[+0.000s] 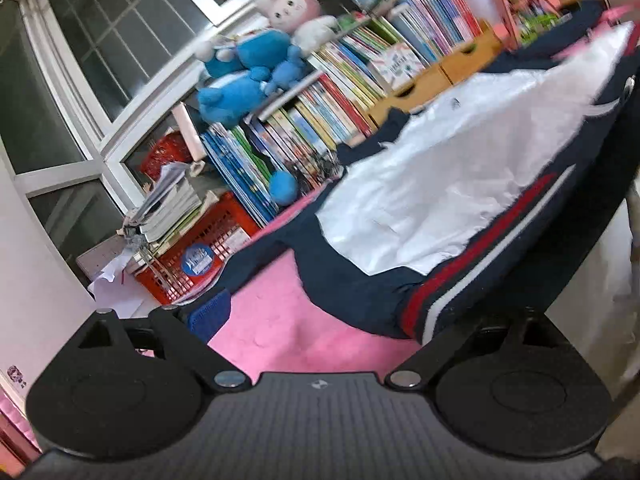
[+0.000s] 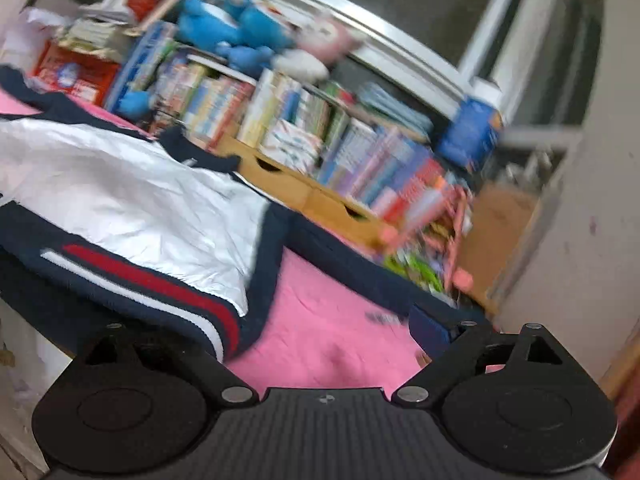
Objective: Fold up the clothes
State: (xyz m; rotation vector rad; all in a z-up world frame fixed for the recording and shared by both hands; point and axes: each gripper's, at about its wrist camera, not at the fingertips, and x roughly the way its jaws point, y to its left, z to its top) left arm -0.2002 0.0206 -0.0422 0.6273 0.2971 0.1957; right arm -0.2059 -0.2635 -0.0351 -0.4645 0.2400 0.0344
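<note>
On the pink-covered surface point(image 1: 280, 320), whether a bed or a worktop cannot be told, lies a navy jacket point(image 1: 460, 184) with a white panel and a red-and-white stripe, spread roughly flat with its sleeves thrown out to either side. It lies between the two cameras: to the right in the left wrist view, to the left in the right wrist view. Behind it runs a row of books point(image 1: 340, 92) with blue plush toys point(image 1: 244, 80) on top, a red basket point(image 1: 200, 256) at one end, and a window behind.

The left tongs point(image 1: 316, 332) stand wide, their arms spread at either side of the frame, holding nothing; the jacket's striped hem lies just beside the right-hand arm. The right tongs point(image 2: 320, 340) are likewise wide and empty, over pink cloth with the hem corner near their left arm. The right wrist view is blurred, which suggests movement.

By the look of it, folding has not yet begun and the tongs are approaching for a first grip. The next move probably calls for each to close on a sleeve or side edge, pinching only the layers meant to travel, then carrying it across the white panel.
</note>
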